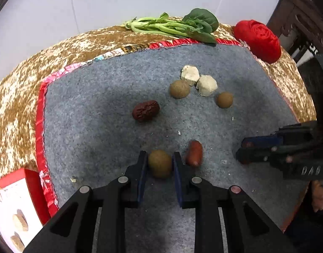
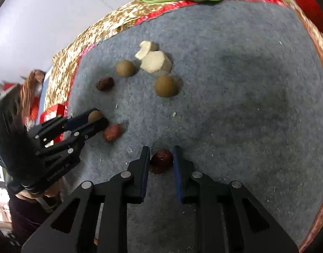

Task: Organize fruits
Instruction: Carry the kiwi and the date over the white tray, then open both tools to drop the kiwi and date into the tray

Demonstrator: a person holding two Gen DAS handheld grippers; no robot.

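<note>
On the grey mat [image 1: 102, 109] my left gripper [image 1: 159, 164] is shut on a round olive-brown fruit [image 1: 160, 164], with a smooth red date [image 1: 194, 153] just right of it. My right gripper [image 2: 161, 160] is shut on a wrinkled dark red date [image 2: 161, 161]; it shows in the left wrist view [image 1: 243, 150] at the right. Another wrinkled date [image 1: 146, 111], two more brown fruits [image 1: 179, 89] [image 1: 224, 99] and two pale cut chunks [image 1: 190, 75] [image 1: 206, 85] lie farther back. The left gripper also shows in the right wrist view [image 2: 96, 120].
Leafy greens [image 1: 174, 26] lie at the mat's far edge on the gold patterned cloth [image 1: 18, 97]. A red fabric bundle [image 1: 258, 40] sits far right. A red and white box [image 1: 13, 206] holding pale chunks stands at the left. Crumbs dot the mat.
</note>
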